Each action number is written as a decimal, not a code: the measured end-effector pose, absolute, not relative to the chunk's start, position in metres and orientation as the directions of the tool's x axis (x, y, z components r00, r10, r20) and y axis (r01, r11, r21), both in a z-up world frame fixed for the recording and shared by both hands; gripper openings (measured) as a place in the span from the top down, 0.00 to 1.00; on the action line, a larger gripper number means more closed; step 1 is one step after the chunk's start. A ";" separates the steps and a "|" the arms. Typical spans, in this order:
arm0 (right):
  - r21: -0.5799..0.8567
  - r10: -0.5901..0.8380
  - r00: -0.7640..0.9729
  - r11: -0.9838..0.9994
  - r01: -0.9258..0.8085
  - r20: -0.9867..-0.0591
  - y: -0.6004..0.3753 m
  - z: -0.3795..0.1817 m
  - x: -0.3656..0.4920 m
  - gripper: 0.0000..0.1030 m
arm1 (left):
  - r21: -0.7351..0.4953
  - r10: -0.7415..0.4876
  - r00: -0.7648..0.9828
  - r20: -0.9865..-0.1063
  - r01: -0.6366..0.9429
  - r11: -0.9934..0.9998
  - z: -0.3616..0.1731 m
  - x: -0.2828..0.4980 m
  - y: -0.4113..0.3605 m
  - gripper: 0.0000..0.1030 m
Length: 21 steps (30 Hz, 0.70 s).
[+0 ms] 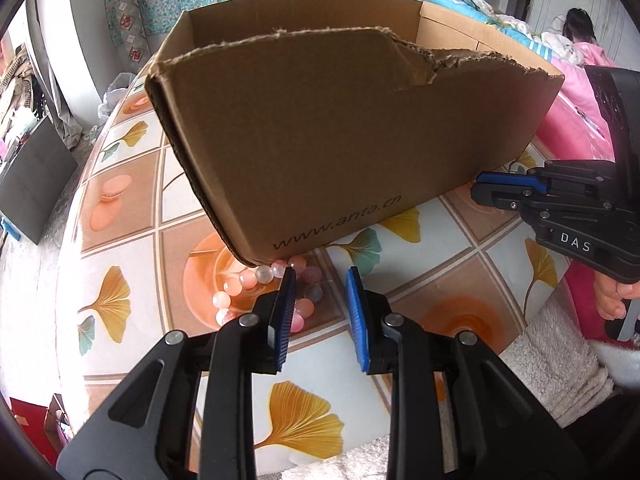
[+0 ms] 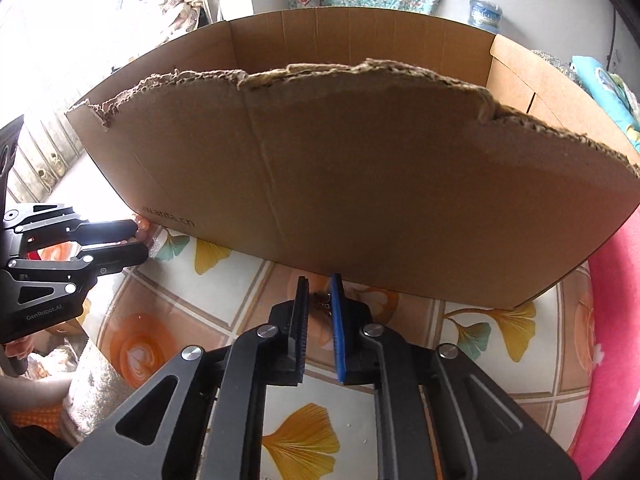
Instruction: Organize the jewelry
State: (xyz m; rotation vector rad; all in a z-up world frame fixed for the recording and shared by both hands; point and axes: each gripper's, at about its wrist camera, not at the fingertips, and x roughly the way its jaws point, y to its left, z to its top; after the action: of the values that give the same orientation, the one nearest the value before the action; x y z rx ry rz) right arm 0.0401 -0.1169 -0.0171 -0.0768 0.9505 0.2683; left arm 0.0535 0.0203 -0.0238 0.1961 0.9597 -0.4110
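Observation:
A bracelet of pink and clear beads (image 1: 248,284) lies on the patterned table (image 1: 440,280), at the near corner of a torn cardboard box (image 1: 320,120). My left gripper (image 1: 320,284) stands over it, open: its left finger covers part of the ring, a few beads sit between the pads, and the right pad is clear of them. From the right wrist view the left gripper (image 2: 142,242) shows at the box's left corner. My right gripper (image 2: 320,292) is low against the box's front wall (image 2: 360,180), shut on a small dark metal piece of jewelry (image 2: 320,304). It also shows side-on as the right gripper (image 1: 476,188).
The box fills the far half of the round table, its torn front wall close to both grippers. Pink bedding (image 1: 580,92) lies right of the table edge, and a white fleecy cloth (image 1: 560,360) lies at the near right. A person (image 1: 580,28) is in the far background.

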 end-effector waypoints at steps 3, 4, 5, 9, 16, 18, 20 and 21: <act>0.060 0.197 0.551 0.965 -0.257 -0.811 -0.116 -0.017 0.038 0.95 | -0.019 -0.253 0.508 -0.824 0.420 0.907 -0.024 0.051 0.021 0.76; 0.064 0.199 0.551 0.965 -0.254 -0.811 -0.116 -0.018 0.036 0.96 | -0.020 -0.254 0.509 -0.822 0.420 0.907 -0.024 0.050 0.022 0.76; 0.069 0.201 0.550 0.965 -0.252 -0.811 -0.116 -0.018 0.036 0.96 | -0.022 -0.255 0.511 -0.821 0.419 0.908 -0.024 0.049 0.022 0.76; 0.088 0.212 0.549 0.966 -0.244 -0.809 -0.121 -0.016 0.033 0.96 | -0.015 -0.253 0.523 -0.814 0.415 0.910 -0.025 0.044 0.025 0.83; 0.171 0.255 0.574 0.965 -0.197 -0.778 -0.144 -0.002 0.033 0.96 | -0.039 -0.270 0.529 -0.805 0.406 0.913 -0.028 0.041 0.032 0.92; 0.194 0.266 0.582 0.964 -0.184 -0.768 -0.152 0.003 0.031 0.96 | -0.051 -0.279 0.525 -0.804 0.408 0.912 -0.028 0.041 0.031 0.92; 0.212 0.275 0.587 0.962 -0.174 -0.762 -0.159 0.006 0.029 0.96 | -0.065 -0.293 0.520 -0.802 0.413 0.909 -0.027 0.040 0.032 0.92; 0.221 0.282 0.587 0.959 -0.175 -0.759 -0.161 0.007 0.028 0.96 | -0.068 -0.297 0.518 -0.802 0.414 0.908 -0.027 0.040 0.032 0.92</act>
State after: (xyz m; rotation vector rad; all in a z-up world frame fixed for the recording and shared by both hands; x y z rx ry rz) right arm 0.0280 -0.1612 0.0066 0.1276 0.9062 0.2668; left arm 0.0400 0.0320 -0.0269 0.1379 0.9335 -0.4281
